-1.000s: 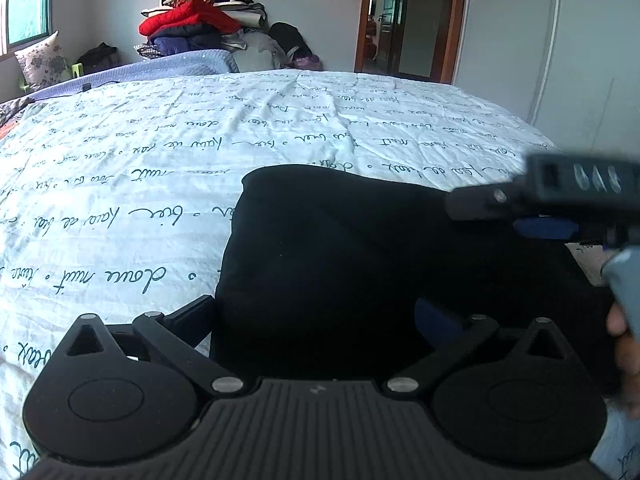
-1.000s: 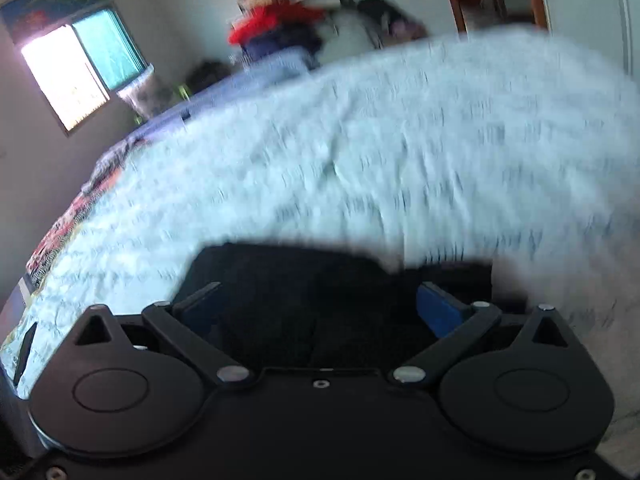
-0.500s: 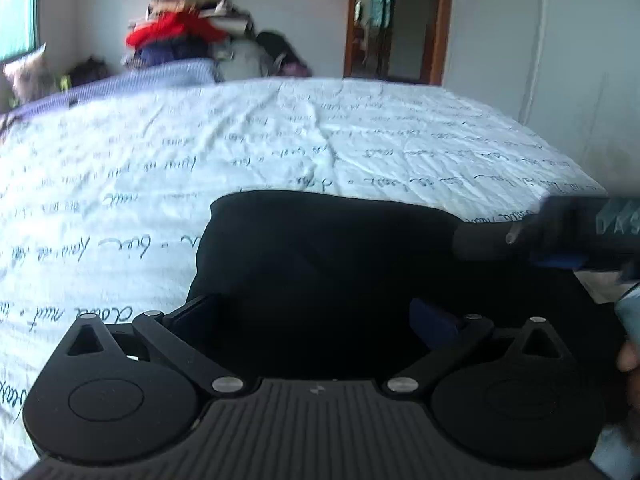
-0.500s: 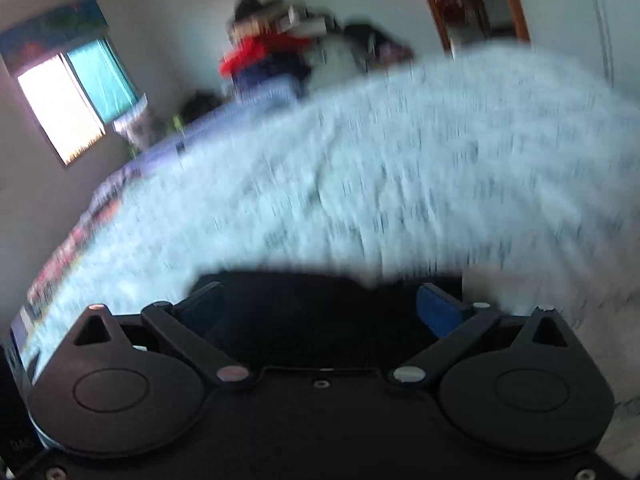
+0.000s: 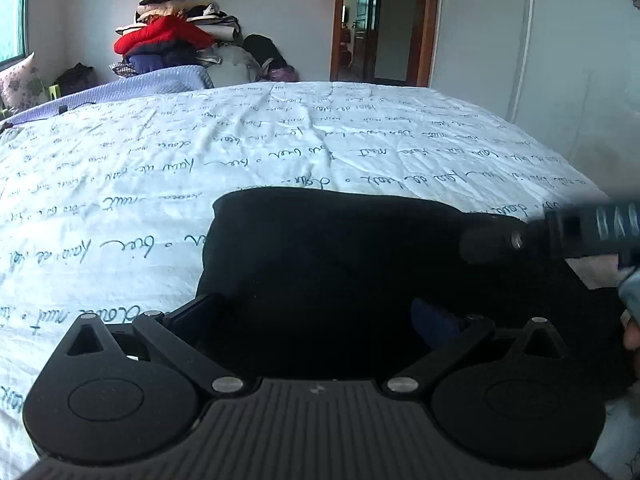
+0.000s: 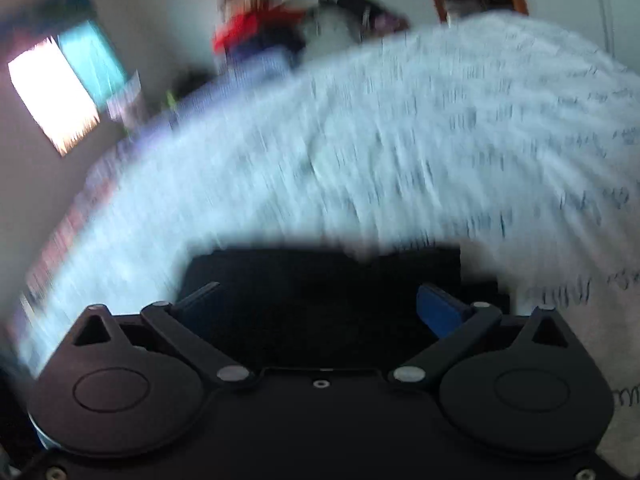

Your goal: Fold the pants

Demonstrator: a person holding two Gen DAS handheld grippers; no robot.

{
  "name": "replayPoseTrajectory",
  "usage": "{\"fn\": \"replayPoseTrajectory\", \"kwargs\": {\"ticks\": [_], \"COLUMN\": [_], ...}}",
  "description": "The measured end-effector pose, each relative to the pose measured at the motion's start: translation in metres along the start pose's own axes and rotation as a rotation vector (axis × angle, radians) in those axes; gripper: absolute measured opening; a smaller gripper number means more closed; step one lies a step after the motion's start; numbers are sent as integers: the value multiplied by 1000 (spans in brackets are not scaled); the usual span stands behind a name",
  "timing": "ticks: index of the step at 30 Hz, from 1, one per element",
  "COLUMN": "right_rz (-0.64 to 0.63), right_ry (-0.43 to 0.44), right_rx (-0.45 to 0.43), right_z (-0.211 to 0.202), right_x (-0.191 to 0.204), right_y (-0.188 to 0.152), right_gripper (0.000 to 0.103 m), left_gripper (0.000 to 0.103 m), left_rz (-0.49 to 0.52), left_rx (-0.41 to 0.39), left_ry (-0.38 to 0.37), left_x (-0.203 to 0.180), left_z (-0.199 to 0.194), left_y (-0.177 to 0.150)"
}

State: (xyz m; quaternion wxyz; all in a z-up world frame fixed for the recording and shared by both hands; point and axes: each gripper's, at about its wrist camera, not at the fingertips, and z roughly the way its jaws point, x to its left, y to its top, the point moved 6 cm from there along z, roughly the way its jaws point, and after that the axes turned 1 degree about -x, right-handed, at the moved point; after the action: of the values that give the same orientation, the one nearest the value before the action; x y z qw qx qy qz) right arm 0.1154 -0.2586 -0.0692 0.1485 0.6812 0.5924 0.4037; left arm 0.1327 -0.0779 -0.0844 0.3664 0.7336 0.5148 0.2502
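Observation:
The black pants [image 5: 340, 264] lie folded into a compact block on the white bedsheet with script print [image 5: 200, 160]. My left gripper [image 5: 316, 316] is open, its jaws wide apart over the near edge of the pants. My right gripper [image 6: 320, 304] is open too, just above the pants [image 6: 320, 280] in its own blurred view. Part of the right gripper also shows at the right edge of the left wrist view [image 5: 560, 232], above the pants' right side.
A pile of clothes with a red jacket [image 5: 164, 36] sits at the far end of the bed. A doorway [image 5: 372, 24] and a white wardrobe [image 5: 540, 60] stand at the back right. A window [image 6: 60, 88] is on the left wall.
The right wrist view has swung and is heavily blurred, so the right gripper is moving fast. The left gripper has shifted slightly over the pants. Both stay open.

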Motion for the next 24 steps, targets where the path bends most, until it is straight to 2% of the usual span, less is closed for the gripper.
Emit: {"fn": "replayPoseTrajectory", "kwargs": {"ticks": [1,3,6,8,9,11,12,15,18,22,24], "right_rz": [-41,-26,-18,-45,-51,-40,-78,-51,-3,-43,-55], "right_ry": [-17,-44,-46,-90,-108,-137,-135,-117,-93,-133,-127], "right_rx": [-18,-25,-117,-144,-119,2,-53,-12,-89,-37,-67], "right_z": [-7,-18,-38,-36,-27,-1,-6,-11,-25,-10,-14], "right_x": [2,6,11,9,5,-6,-3,1,2,-4,-3], "right_y": [-2,2,10,8,1,-15,-19,-16,-12,-24,-25], "right_gripper": [103,103,103,103,103,103,103,103,103,103,103], "left_gripper": [103,103,103,103,103,103,103,103,103,103,103], "left_rz": [-22,-65,-50,-11,-9,-2,-2,-4,1,4,4], "left_rx": [3,-3,33,-1,-12,-9,-9,-11,-13,-12,-12], "left_ry": [-1,-6,1,24,26,29,30,33,41,43,44], "left_x": [3,6,4,3,3,3,3,4,3,2,3], "left_z": [-4,-8,5,9,8,7,7,5,6,4,4], "left_y": [3,9,8,2,1,1,1,1,0,0,0]}}
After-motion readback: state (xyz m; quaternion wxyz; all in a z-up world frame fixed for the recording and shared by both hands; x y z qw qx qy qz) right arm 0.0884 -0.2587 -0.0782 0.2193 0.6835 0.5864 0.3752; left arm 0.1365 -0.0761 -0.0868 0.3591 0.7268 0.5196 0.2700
